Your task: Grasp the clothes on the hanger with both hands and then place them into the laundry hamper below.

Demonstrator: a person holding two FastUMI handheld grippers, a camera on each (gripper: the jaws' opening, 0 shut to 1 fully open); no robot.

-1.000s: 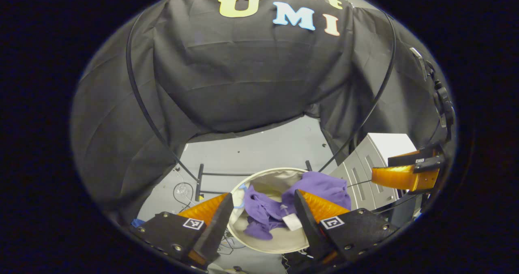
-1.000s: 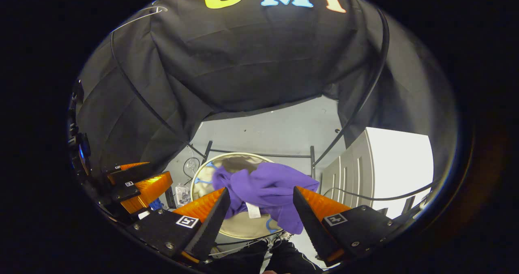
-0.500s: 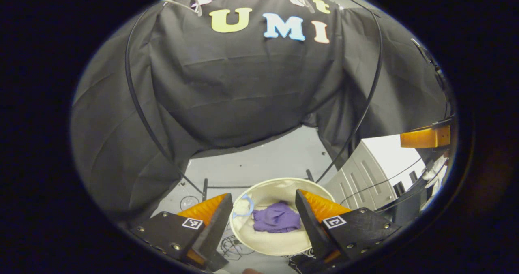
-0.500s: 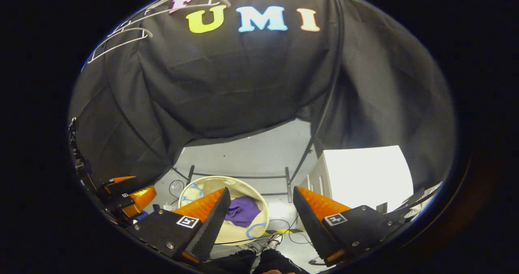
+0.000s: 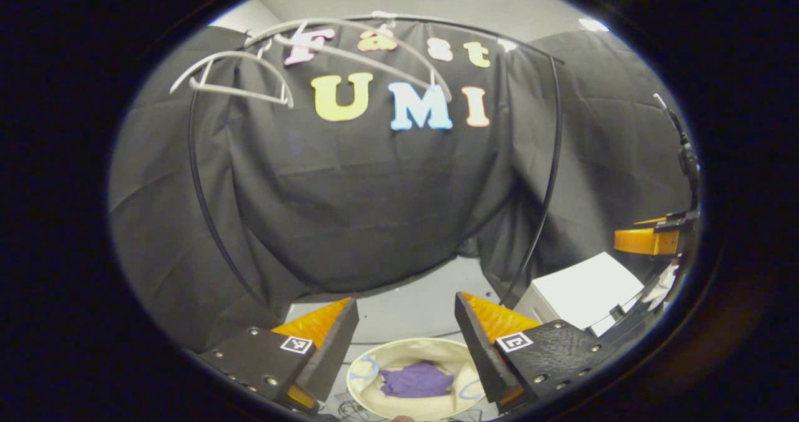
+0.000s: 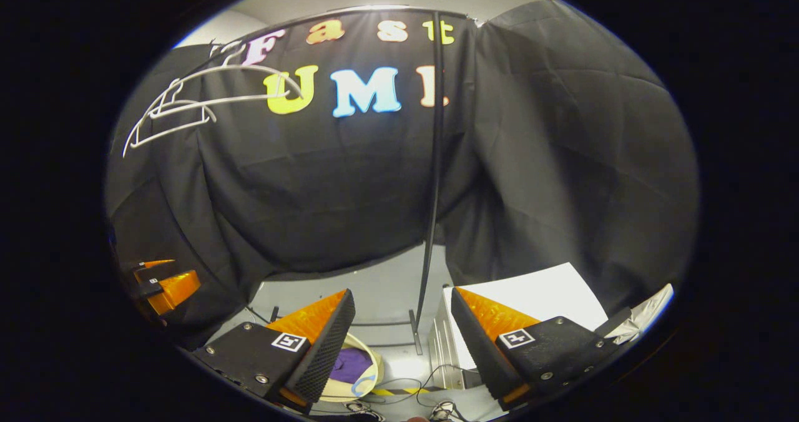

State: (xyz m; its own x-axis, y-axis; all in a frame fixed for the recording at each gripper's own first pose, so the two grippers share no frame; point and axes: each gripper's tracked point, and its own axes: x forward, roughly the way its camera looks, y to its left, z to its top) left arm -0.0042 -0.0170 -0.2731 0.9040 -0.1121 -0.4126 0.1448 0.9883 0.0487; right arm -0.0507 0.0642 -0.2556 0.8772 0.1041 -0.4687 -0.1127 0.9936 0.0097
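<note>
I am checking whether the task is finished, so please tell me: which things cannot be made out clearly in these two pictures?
- Laundry hamper, right gripper view: mostly hidden behind the right claw's finger.
- Purple garment, right gripper view: a small patch shows, so its lie is unclear; the left gripper view shows it inside the hamper.
- Hamper's near rim, left gripper view: cut off by the picture's edge.
- White hangers: thin and overlapping; their number is uncertain.

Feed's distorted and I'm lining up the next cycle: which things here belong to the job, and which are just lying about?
Job:
- purple garment, lying in the hamper
- laundry hamper
- white hangers, bare
- left gripper, open
- right gripper, open

Lying about:
- white cabinet
- cables on floor
</note>
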